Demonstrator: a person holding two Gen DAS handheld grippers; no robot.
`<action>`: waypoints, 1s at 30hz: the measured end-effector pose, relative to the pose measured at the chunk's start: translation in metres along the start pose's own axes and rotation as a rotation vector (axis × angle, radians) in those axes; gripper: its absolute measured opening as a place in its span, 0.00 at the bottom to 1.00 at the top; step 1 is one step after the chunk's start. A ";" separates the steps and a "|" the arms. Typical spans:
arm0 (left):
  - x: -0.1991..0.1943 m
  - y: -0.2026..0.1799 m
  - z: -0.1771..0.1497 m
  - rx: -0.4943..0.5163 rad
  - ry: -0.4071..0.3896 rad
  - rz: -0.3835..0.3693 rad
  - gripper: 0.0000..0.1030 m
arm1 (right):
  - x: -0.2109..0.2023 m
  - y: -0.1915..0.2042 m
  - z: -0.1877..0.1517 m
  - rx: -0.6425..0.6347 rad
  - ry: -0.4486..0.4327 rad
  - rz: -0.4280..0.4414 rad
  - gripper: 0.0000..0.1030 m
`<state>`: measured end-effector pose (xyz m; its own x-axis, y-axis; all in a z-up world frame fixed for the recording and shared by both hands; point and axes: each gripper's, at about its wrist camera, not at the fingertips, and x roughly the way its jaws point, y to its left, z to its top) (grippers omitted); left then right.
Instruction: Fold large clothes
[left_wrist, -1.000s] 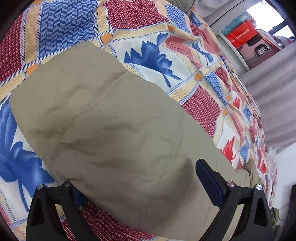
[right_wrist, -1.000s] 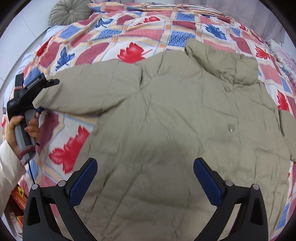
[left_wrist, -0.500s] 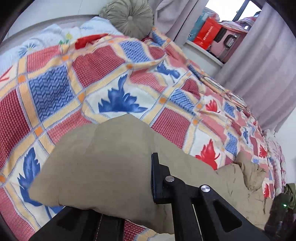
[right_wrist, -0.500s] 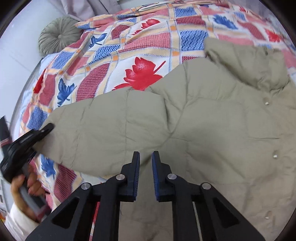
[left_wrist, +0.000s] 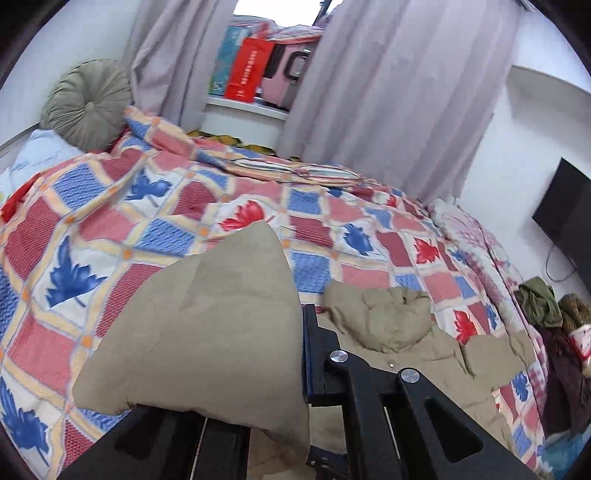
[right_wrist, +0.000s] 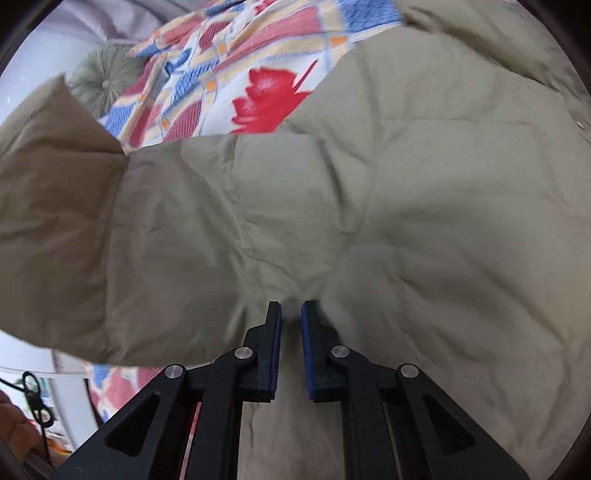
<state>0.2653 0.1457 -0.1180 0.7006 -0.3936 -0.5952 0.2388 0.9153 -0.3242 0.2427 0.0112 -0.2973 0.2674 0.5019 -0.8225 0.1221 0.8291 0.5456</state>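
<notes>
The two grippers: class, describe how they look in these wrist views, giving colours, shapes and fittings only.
The right gripper has two matte black angular arms with triangular cut-outs, round silver screw heads at the joints, and flat fingers faced with ribbed blue pads. The left gripper is of the same black build with silver screws and a blue pad edge; one of its fingers is mostly hidden by cloth. No cables or markings show on either.

Pale curtains (left_wrist: 388, 92) flank a bright window (left_wrist: 273, 11) behind the quilted bed (left_wrist: 314, 221).
</notes>
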 end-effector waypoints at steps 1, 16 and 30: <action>0.007 -0.020 -0.001 0.032 0.012 -0.019 0.07 | -0.013 -0.009 -0.002 0.012 -0.015 -0.003 0.12; 0.173 -0.183 -0.154 0.365 0.430 0.080 0.08 | -0.161 -0.153 -0.045 0.082 -0.157 -0.270 0.12; 0.096 -0.151 -0.119 0.336 0.322 0.083 0.92 | -0.185 -0.167 -0.037 0.016 -0.162 -0.309 0.13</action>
<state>0.2170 -0.0402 -0.2138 0.4947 -0.2752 -0.8243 0.4320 0.9009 -0.0415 0.1376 -0.2108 -0.2418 0.3637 0.1808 -0.9138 0.2359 0.9311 0.2782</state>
